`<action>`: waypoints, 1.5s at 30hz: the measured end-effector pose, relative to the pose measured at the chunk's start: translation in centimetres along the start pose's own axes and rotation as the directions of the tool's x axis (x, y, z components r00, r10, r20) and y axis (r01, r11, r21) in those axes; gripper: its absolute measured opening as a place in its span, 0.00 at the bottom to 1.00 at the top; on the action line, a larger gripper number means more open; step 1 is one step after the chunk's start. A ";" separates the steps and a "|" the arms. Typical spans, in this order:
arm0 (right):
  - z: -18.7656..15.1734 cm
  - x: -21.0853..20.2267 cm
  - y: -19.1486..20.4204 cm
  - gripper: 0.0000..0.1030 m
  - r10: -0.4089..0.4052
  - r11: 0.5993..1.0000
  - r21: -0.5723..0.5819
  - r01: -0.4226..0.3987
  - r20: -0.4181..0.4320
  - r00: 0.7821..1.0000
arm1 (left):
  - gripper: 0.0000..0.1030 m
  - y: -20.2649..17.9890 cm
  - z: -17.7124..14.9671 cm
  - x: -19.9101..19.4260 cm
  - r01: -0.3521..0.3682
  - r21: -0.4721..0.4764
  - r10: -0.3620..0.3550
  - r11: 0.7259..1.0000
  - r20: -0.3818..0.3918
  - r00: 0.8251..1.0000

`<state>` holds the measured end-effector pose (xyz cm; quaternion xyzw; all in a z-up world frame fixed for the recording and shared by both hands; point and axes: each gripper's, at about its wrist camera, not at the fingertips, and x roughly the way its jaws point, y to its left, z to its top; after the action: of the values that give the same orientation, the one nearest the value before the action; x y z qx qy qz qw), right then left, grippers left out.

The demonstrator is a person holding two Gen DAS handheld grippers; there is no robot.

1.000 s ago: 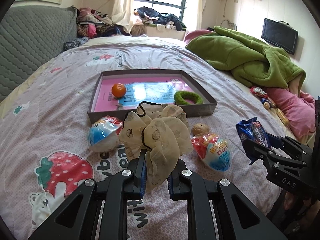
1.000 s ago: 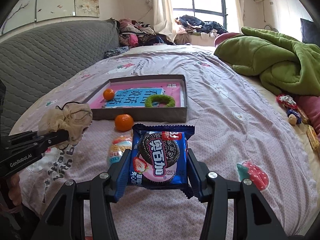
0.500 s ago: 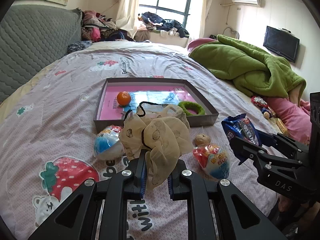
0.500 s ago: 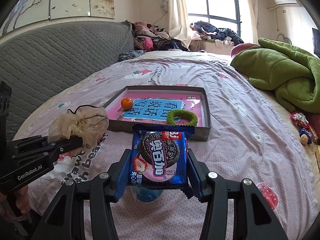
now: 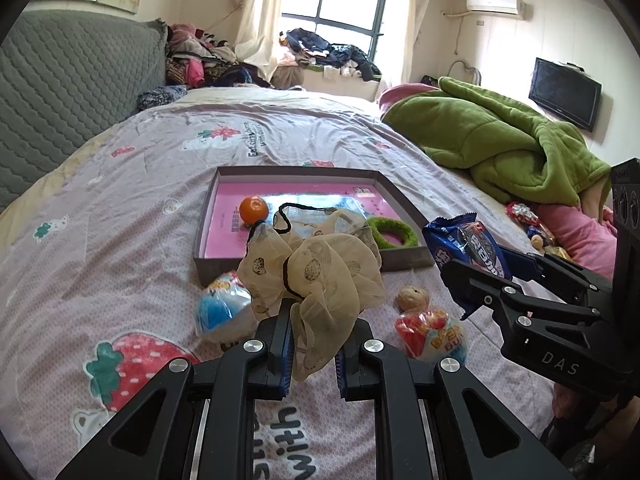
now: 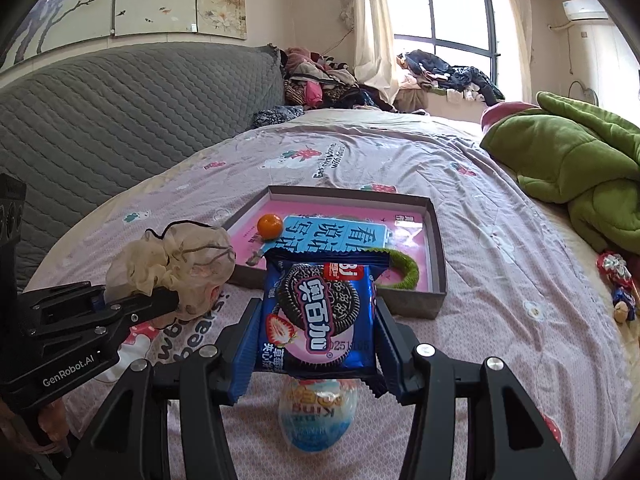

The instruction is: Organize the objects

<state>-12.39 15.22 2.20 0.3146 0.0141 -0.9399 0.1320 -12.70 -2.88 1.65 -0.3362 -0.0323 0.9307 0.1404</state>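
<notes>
My left gripper (image 5: 312, 344) is shut on a beige sheer scrunchie (image 5: 312, 276), held above the bed just short of the tray's near wall. The right wrist view shows the same left gripper (image 6: 160, 300) and scrunchie (image 6: 176, 264) at its left. My right gripper (image 6: 316, 328) is shut on a blue cookie packet (image 6: 318, 312), upright between its pads; from the left wrist, this gripper (image 5: 472, 276) and packet (image 5: 468, 244) hang beside the tray's near right corner. The grey tray (image 5: 404, 200) holds an orange (image 5: 253, 209) and a green ring (image 5: 394, 232).
On the pink sheet in front of the tray lie a blue toy egg (image 5: 218, 312), a red and blue toy egg (image 5: 432, 334) and a walnut (image 5: 413, 298). A green blanket (image 5: 500, 148) is heaped at right, with small wrapped snacks (image 5: 524, 216) below it. A grey headboard (image 6: 120, 120) runs along the left.
My right gripper has carried the cookie packet left and a little up, closer to the tray and the left gripper. The left gripper has stayed put with the scrunchie.
</notes>
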 end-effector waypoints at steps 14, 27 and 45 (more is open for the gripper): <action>3.3 0.8 0.2 0.51 0.006 1.000 -0.028 -0.004 0.044 0.999 | 0.16 1.0 3.2 -0.3 -0.005 0.027 0.004 1.000 0.048 0.999; 5.8 1.5 0.1 0.51 0.003 0.998 -0.056 0.001 0.078 0.997 | 0.16 2.3 4.3 0.3 -0.008 0.010 0.008 1.000 0.051 0.999; 8.0 1.7 -1.0 0.51 0.022 0.998 -0.064 -0.015 0.118 0.993 | 0.16 3.5 8.2 1.6 -0.045 0.044 0.041 0.998 0.083 0.996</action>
<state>-18.61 14.95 7.53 0.2542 0.0332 -0.9547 0.1512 -19.89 -5.54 6.44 -0.2948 -0.0094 0.9471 0.1268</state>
